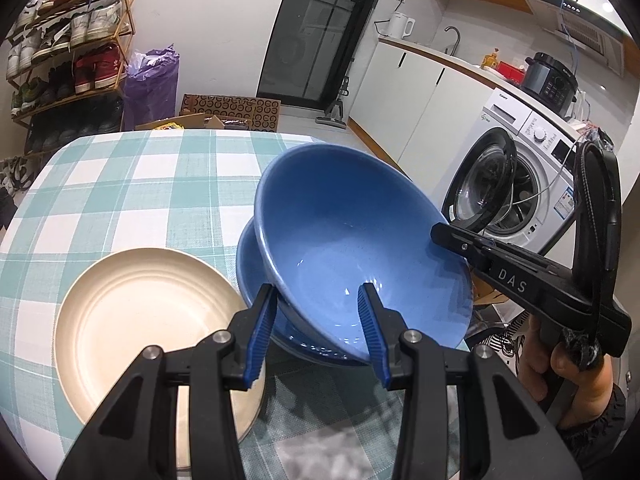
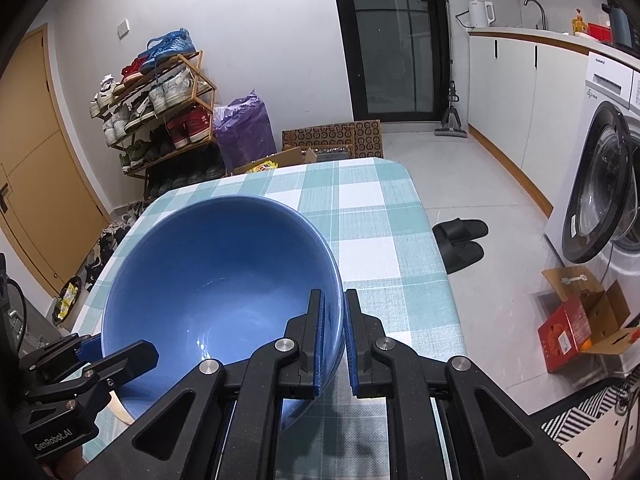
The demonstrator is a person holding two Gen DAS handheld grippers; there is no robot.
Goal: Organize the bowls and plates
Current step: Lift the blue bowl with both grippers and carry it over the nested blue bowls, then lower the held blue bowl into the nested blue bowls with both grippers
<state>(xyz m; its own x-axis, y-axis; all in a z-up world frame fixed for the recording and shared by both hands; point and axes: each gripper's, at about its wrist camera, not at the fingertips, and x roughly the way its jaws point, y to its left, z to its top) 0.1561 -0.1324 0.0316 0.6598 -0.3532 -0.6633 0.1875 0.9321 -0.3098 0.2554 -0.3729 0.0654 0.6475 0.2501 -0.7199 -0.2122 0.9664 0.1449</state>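
Blue is the colour of the bowl [image 1: 360, 248] we are moving. Our right hand-held gripper [image 2: 332, 340] pinches its rim, one finger inside the bowl and one outside. We hold the bowl tilted over a second blue bowl [image 1: 256, 276] that sits on the table [image 1: 120, 184]. We think the step now is stacking one bowl into the other.

Next, we would need to make the bowl level, set it down inside the lower one, then let go.

Our left hand-held gripper [image 1: 318, 332] is partly spread and holds nothing we can see. The near rims of both bowls sit just in front of it, between its fingers.

Only the left view shows the lower bowl and the cream plate [image 1: 152, 320] to its left. Only the right view shows the pinch on the rim up close.
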